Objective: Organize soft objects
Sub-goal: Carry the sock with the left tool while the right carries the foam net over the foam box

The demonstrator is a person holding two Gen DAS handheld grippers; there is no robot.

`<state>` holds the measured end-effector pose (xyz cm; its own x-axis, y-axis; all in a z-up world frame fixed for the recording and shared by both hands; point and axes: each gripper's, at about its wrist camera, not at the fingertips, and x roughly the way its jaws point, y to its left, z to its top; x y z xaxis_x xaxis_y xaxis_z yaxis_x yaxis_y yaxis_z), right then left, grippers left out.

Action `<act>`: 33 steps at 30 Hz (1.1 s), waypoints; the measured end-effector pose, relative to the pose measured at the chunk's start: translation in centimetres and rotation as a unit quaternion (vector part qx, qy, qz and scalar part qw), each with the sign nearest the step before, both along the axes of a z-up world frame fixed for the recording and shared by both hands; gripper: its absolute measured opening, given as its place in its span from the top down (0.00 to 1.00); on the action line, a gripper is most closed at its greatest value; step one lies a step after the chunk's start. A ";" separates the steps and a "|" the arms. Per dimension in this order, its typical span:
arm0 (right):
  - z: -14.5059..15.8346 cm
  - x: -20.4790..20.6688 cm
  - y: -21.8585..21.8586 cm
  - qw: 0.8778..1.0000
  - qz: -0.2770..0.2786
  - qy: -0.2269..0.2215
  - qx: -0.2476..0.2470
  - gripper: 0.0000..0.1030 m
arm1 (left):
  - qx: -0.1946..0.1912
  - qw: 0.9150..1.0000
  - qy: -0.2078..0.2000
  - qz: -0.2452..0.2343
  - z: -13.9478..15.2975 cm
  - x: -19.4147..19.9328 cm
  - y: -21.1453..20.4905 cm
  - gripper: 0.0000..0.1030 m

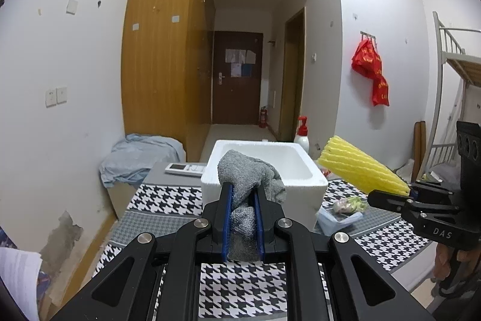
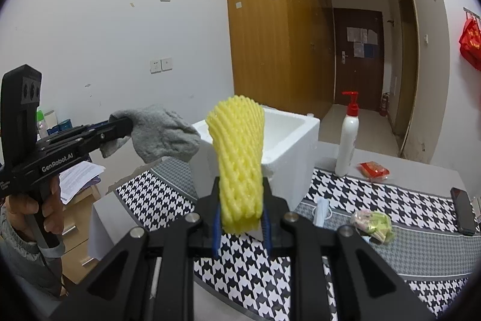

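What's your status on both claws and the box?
Left claw shut on grey cloth. Right claw shut on yellow foam net. Both held short of the white foam box. Nothing blocking.

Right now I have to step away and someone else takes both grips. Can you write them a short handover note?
Left hand-held gripper: shut on the grey cloth, held in the air in front of the white foam box.
Right hand-held gripper: shut on the yellow foam net, also in the air near the box.
Done: both soft items picked up.
Left: nothing visible in the box yet; both likely go in there.
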<state>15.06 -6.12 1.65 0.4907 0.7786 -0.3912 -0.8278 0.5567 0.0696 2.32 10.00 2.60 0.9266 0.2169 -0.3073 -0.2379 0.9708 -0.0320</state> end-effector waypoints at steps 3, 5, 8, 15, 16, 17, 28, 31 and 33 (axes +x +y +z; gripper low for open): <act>0.4 0.2 0.3 1.000 0.001 -0.003 0.000 0.76 | 0.003 1.000 -0.001 0.001 0.4 0.3 0.1 0.86; 0.8 0.4 0.6 1.000 0.002 -0.007 0.000 0.76 | 0.005 1.000 -0.005 0.001 0.7 0.5 0.2 0.86; 1.3 0.6 0.9 1.000 0.003 -0.012 0.000 0.76 | 0.010 1.000 -0.009 0.001 1.2 0.8 0.2 0.86; 2.2 1.3 1.9 1.000 0.007 -0.019 -0.002 0.76 | 0.013 1.000 -0.015 0.004 2.2 1.6 1.0 0.86; 2.3 1.4 2.0 1.000 0.008 -0.019 -0.002 0.76 | 0.014 1.000 -0.016 0.003 2.2 1.7 1.0 0.86; 2.4 1.5 2.2 1.000 0.009 -0.020 -0.002 0.76 | 0.015 1.000 -0.017 0.003 2.4 1.9 1.1 0.86; 2.9 3.0 4.4 1.000 0.013 -0.019 -0.010 0.76 | 0.025 0.999 -0.022 0.008 3.0 3.1 2.1 0.86; 3.0 3.7 5.2 1.000 0.016 -0.016 -0.013 0.76 | 0.026 0.999 -0.022 0.012 3.1 3.6 2.7 0.86; 3.0 4.2 5.7 1.000 0.016 -0.016 -0.016 0.76 | 0.026 0.999 -0.020 0.016 3.0 3.8 3.0 0.86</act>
<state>19.25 -0.41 4.62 0.4777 0.7814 -0.4016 -0.8470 0.5310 0.0258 6.14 12.97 5.64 0.9303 0.2610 -0.2576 -0.2680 0.9634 0.0083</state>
